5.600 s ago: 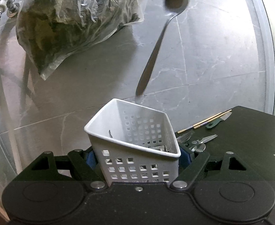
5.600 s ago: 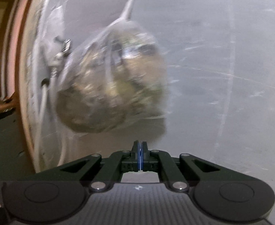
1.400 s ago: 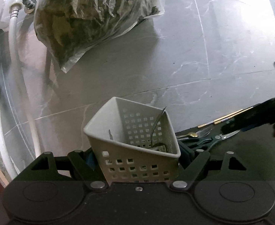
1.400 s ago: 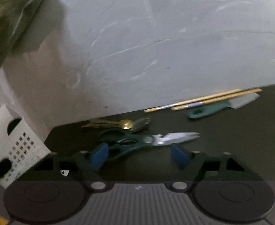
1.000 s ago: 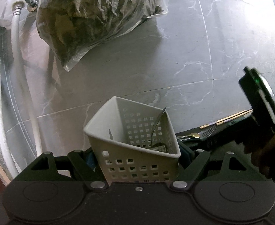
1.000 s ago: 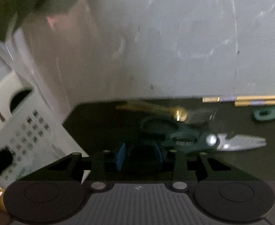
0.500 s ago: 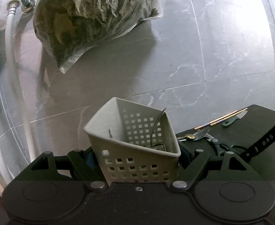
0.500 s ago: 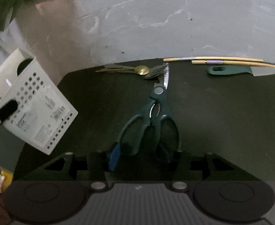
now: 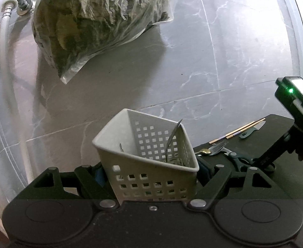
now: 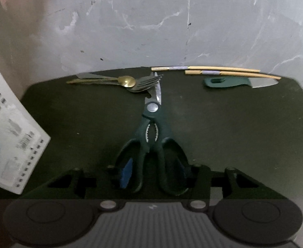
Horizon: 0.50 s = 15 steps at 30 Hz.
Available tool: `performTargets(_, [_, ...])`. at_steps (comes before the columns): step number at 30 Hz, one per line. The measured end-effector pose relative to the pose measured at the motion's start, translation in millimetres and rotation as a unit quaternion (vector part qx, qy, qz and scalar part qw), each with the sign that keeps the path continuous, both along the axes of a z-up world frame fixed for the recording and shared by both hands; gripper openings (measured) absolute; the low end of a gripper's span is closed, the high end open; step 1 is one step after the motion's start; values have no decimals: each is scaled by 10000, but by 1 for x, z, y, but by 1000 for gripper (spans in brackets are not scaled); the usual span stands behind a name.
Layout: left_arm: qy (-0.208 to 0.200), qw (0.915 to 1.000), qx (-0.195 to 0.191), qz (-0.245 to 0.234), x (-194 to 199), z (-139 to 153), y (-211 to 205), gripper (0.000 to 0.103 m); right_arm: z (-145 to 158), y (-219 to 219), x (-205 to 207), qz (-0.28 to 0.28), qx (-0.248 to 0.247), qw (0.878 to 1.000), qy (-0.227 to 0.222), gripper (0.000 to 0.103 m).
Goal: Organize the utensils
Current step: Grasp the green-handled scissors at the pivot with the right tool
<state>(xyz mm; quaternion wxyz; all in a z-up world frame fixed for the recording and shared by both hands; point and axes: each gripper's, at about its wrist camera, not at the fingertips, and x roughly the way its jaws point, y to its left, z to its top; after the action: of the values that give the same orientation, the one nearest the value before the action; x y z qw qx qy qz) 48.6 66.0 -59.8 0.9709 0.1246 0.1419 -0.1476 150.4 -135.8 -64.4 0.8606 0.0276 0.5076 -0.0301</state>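
Note:
My left gripper [image 9: 151,175] is shut on a white perforated basket [image 9: 143,165], held tilted beside the black table [image 10: 234,134]. A silver spoon [image 9: 173,138] leans inside it. My right gripper [image 10: 155,175] points down at the dark green scissors [image 10: 151,132], which lie flat on the table. Its jaws are closing, and the blue pads [image 10: 126,173] sit against the two handle loops. At the table's far edge lie a gold spoon [image 10: 126,81], a fork [image 10: 147,83], gold chopsticks [image 10: 223,70] and a green-handled knife [image 10: 225,82].
A clear plastic bag of dark greens [image 9: 97,20] lies on the grey marble floor [image 9: 192,62] beyond the table. A white hose [image 9: 6,62] runs down the left. The basket [image 10: 6,144] hangs at the table's left edge in the right wrist view.
My right gripper has swung round over the scissors, so their handles now lie between its fingers. The fingers spread and then drew in on the handles. The basket has stayed in the left gripper.

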Motion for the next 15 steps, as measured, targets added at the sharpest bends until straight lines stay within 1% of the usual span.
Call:
performTargets(1, [2,10000,-3,-9,0,0,0,82,0,0,-1,-42,25,10000,-5,36])
performTargets(3, [-3,10000,-12,-17,1,0,1,82,1,1,-4,-22,-9,10000,11,35])
performTargets(4, [0,10000,-12,-10,1,0,1,82,1,0,-5,-20,1,10000,19,32])
performTargets(8, [-1,10000,-12,-18,1,0,2,82,3,1,-13,139,-67,9999,51,32])
performTargets(11, [-8,10000,-11,-11,1,0,0,82,7,8,-25,492,-470,9976,89,32])
performTargets(15, [-26,10000,-35,-8,1,-1,0,82,12,16,-38,1005,-969,9900,201,32])
